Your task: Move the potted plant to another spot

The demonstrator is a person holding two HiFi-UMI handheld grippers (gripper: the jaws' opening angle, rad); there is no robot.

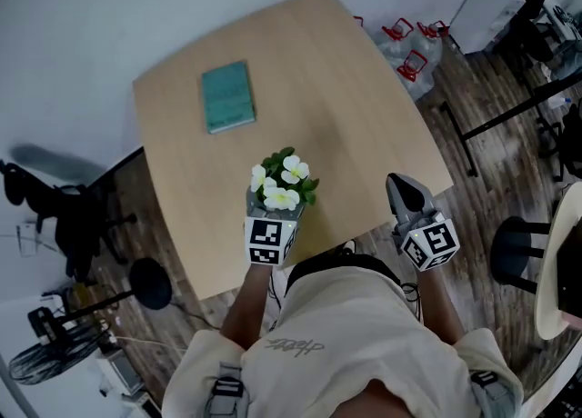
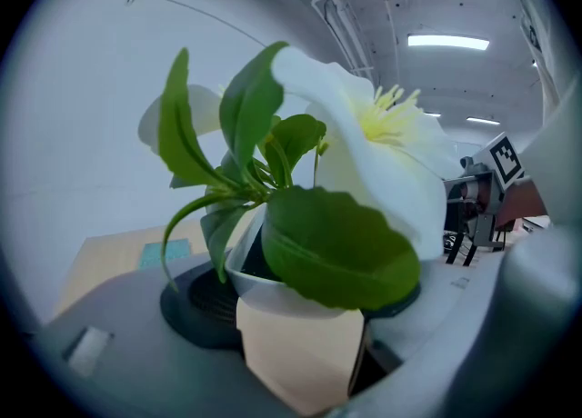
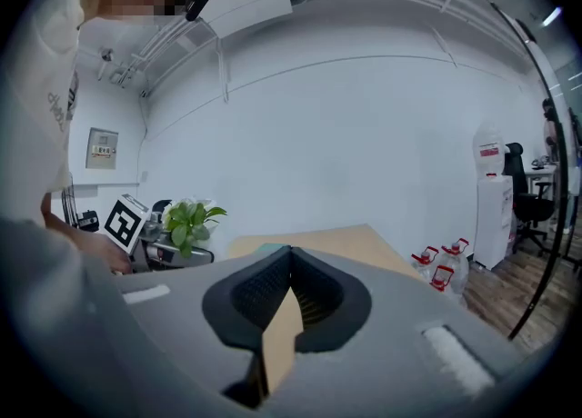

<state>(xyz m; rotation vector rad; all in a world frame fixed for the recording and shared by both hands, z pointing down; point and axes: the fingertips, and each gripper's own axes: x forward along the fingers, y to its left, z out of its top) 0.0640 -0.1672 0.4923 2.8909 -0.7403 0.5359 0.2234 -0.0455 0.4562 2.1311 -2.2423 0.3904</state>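
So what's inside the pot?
Green leaves and white flowers grow out of the pot. The leaves cover whatever lies at the bottom.

No word or number can be read. The dark script print (image 1: pixel 295 345) on the person's cream shirt (image 1: pixel 364 325), the cover of the teal rectangular book (image 1: pixel 226 96) near the left corner of the light wooden table (image 1: pixel 364 107), and the small sticker on the grey wall box (image 3: pixel 102 148) are too small or blurred to make out. The two grey marker cubes (image 1: pixel 270 241) (image 1: pixel 431 243) bear only black-and-white square code patterns.
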